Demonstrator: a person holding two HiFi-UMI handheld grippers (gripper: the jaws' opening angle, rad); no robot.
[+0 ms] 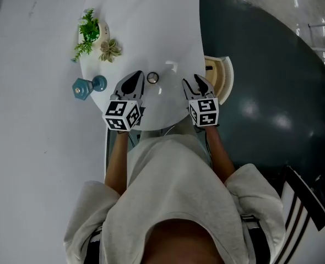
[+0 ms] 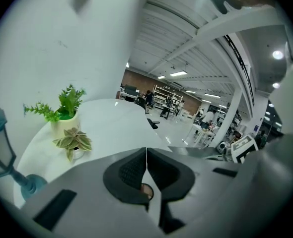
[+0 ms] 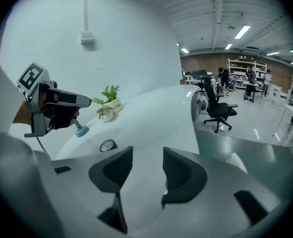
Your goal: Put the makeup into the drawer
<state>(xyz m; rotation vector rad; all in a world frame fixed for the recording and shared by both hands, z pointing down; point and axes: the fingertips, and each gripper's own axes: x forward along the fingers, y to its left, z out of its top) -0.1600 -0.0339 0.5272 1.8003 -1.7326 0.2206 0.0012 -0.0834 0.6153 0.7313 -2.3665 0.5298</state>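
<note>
Head view, read from left to right. On the far left part of the round white table (image 1: 151,15) stand a potted plant (image 1: 88,31), a small succulent (image 1: 110,50) and, nearer the rim, a blue lamp ornament (image 1: 88,86); none belongs to the task.

Next comes the left gripper (image 1: 134,80), held over the near edge of the table. Its own view (image 2: 146,155) shows the two pads pressed together at their tips with nothing caught between them.

Just right of its tips lies the makeup, a compact (image 1: 152,77): a small flat round case resting on the tabletop, between the two grippers and touched by neither. The right gripper view shows it too (image 3: 107,145), left of that gripper's jaws.

The right gripper (image 1: 196,83) hovers near the table's right edge. Its jaws (image 3: 147,155) stand apart, with only bare tabletop visible in the gap.

At the far right the drawer (image 1: 224,76) juts out open from under the table rim, close beside the right gripper.

Handling, as a judgement: the compact is probably light, rigid and smooth-shelled, so it may slide or skid if nudged from one side. It lies low, which leaves little to grasp; the soundest hold would be across its rim, one pad on each opposite edge, with only moderate pressure so that the lid does not spring or crack
</note>
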